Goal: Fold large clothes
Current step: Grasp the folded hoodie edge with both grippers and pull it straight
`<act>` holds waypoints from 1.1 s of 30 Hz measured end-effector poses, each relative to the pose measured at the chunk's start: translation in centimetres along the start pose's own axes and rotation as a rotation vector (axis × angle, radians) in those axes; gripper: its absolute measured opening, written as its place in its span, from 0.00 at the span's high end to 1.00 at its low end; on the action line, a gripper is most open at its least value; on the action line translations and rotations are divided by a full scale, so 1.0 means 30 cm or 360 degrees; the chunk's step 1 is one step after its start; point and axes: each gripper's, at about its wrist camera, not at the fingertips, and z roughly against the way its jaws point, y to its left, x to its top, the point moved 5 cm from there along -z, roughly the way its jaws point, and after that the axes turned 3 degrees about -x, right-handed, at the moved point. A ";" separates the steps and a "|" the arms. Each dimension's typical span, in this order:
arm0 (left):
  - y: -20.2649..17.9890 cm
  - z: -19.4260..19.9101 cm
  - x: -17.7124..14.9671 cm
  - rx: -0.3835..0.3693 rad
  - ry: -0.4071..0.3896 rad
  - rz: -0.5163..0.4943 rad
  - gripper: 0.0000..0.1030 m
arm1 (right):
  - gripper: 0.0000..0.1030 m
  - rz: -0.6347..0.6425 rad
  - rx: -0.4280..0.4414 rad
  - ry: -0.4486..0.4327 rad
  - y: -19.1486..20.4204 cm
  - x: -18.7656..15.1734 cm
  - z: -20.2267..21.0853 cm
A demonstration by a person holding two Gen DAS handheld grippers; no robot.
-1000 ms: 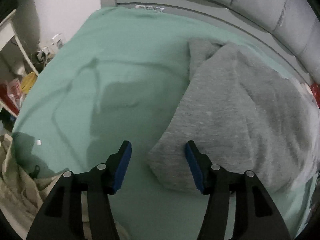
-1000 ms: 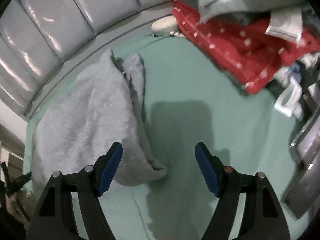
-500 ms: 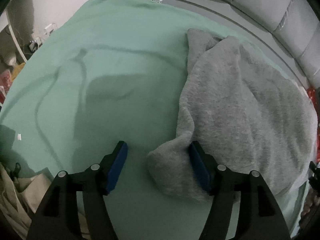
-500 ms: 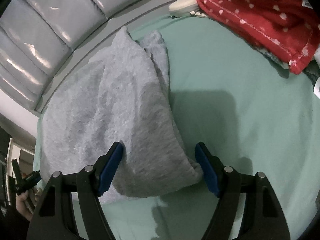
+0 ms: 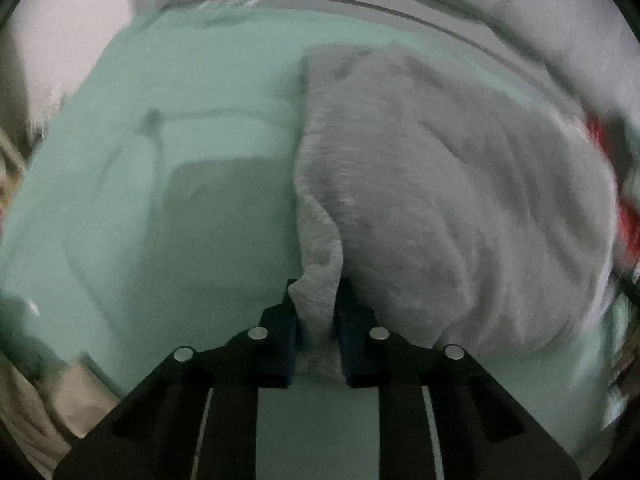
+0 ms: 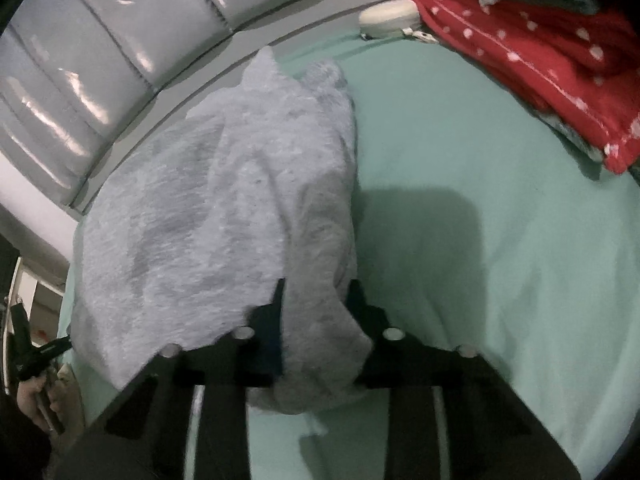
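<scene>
Since half a second ago both claws have closed in on the near corners of the grey garment, which then lay loose between wide-open fingers.

Left wrist view: the left claw (image 5: 317, 320) is nearly closed, its two blue pads pinching a narrow bunched corner of the grey garment (image 5: 440, 208). The cloth rises from the pinch as a ridge and spreads away to the right and far side over the green sheet (image 5: 140, 200), which covers the bed. The garment's far edge lies near the padded grey headboard (image 5: 480, 12). A strip of red cloth (image 5: 624, 216) shows just past the garment's right edge. The picture is blurred, so finer folds cannot be made out.

Right wrist view: the right claw (image 6: 316, 312) is partly closed around a thicker fold of the same garment (image 6: 224, 208); the fingers press against the cloth on both sides, and a lump of it hangs down between them toward the camera. The garment stretches left and away toward the headboard (image 6: 80, 80). To the right the green sheet (image 6: 500, 240) lies bare, with the red dotted cloth (image 6: 540, 68) at the far right and a small white object (image 6: 388, 18) beside it. At the lower left edge the left claw (image 6: 32, 350) is just visible at the garment's other corner.
</scene>
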 end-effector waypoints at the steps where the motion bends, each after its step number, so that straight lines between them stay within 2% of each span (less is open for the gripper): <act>1: -0.015 0.006 -0.001 0.0029 0.0003 -0.0051 0.86 | 0.82 0.0021 -0.0013 -0.0013 0.005 0.002 0.015; 8: -0.065 0.092 -0.028 0.0060 -0.0047 -0.0168 0.88 | 0.87 0.0123 -0.0105 -0.0044 0.009 -0.001 0.134; 10: -0.086 0.149 -0.031 0.0045 -0.0113 -0.0227 0.88 | 0.88 0.0146 -0.0117 -0.0055 0.008 -0.002 0.174; 12: -0.099 0.215 -0.042 0.0086 -0.0173 -0.0314 0.88 | 0.88 0.0184 -0.0132 -0.0054 0.017 -0.014 0.208; 14: -0.113 0.254 -0.059 0.0067 -0.0177 -0.0348 0.88 | 0.89 0.0233 -0.0159 -0.0042 0.034 -0.040 0.238; 20: -0.063 0.307 -0.093 0.0013 -0.0101 -0.0404 0.88 | 0.90 0.0270 -0.0214 -0.0025 0.029 -0.097 0.340; 23: -0.105 0.364 -0.130 -0.0056 -0.0039 -0.0421 0.88 | 0.90 0.0283 -0.0229 0.0021 0.016 -0.130 0.386; 25: -0.132 0.379 -0.162 -0.0114 0.0082 -0.0474 0.88 | 0.90 0.0292 -0.0245 0.0062 0.004 -0.149 0.409; 28: -0.141 0.415 -0.195 -0.0199 0.0184 -0.0508 0.88 | 0.89 0.0275 -0.0230 0.0114 -0.003 -0.170 0.454; 30: -0.124 0.418 -0.185 -0.0232 0.0227 -0.0493 0.88 | 0.88 0.0317 -0.0221 0.0190 0.019 -0.193 0.446; 33: -0.090 0.402 -0.165 -0.0201 0.0259 -0.0410 0.87 | 0.86 0.0388 -0.0302 0.0274 0.033 -0.220 0.412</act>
